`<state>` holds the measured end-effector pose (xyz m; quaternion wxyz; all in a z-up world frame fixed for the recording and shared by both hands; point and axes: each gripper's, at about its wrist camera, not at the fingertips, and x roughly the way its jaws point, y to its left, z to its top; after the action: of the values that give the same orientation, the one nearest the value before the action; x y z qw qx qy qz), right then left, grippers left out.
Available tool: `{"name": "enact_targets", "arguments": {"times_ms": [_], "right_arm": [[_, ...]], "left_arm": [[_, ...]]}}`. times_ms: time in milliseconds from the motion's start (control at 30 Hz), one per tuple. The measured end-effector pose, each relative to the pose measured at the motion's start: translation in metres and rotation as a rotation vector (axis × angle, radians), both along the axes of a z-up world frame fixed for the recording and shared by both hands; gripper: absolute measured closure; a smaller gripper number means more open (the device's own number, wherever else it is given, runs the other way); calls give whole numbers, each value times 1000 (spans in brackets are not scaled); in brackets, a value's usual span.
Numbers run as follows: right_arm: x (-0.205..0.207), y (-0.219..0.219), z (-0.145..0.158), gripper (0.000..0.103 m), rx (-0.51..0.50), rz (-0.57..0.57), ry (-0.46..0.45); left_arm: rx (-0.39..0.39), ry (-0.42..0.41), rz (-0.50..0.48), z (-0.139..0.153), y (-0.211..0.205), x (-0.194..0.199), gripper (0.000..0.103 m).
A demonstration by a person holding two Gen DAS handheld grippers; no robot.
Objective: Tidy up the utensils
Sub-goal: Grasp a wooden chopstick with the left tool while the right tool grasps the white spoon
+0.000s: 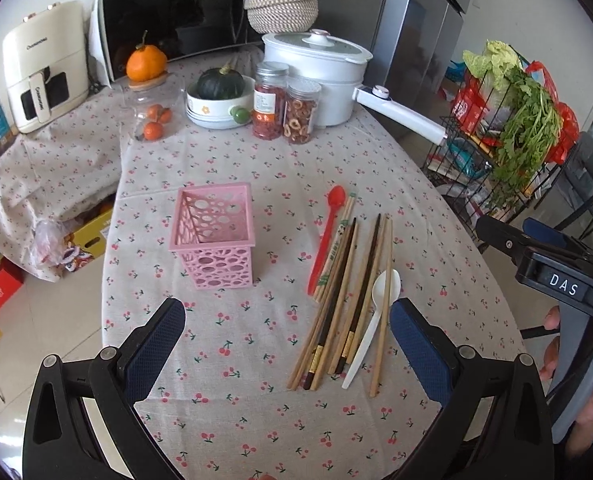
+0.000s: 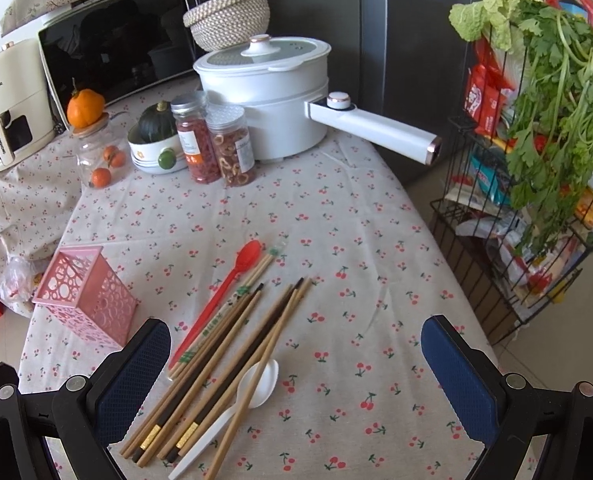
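Note:
A pink perforated holder (image 1: 213, 236) stands empty on the cherry-print tablecloth; it also shows at the left of the right wrist view (image 2: 86, 296). To its right lie a red spoon (image 1: 325, 236), a bundle of chopsticks (image 1: 344, 296) and a white spoon (image 1: 372, 324) partly under one chopstick. In the right wrist view the red spoon (image 2: 220, 300), chopsticks (image 2: 224, 364) and white spoon (image 2: 240, 396) lie near the left finger. My left gripper (image 1: 288, 344) is open and empty above the cloth. My right gripper (image 2: 296, 376) is open and empty; its body shows at the right of the left wrist view (image 1: 552, 272).
At the back of the table stand a white pot with a long handle (image 2: 272, 108), two jars (image 2: 216, 144), a bowl with a squash (image 2: 156, 144) and a glass jar with oranges (image 2: 100, 156). A wire rack with greens (image 2: 536, 160) stands right of the table.

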<state>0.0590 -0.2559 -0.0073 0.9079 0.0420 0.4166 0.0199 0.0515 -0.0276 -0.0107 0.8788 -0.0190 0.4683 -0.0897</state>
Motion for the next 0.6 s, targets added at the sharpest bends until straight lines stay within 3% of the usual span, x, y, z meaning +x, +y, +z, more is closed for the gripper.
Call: {"name": "enact_targets", "arguments": {"times_ms": [133,300,367,433,600], "right_arm": [[18,-16,-17,0,77,13,110],[38,-43,-38,0,102,-30,188],[42,-58,-50,8,142,-60,225],[45,-69,-60,15,162,-78,271],[45,-84,-72,19,179,-81,308]], "left_arm": [[-26,59,-64,-17,-27,21,1],[-103,182,-154,-50,-73,56,30],[-109,218,-191,-63,-94,69,43],[-93,231,-222,-74,-115,81,49],[-50,281,-243,-102,-148,111,61]]}}
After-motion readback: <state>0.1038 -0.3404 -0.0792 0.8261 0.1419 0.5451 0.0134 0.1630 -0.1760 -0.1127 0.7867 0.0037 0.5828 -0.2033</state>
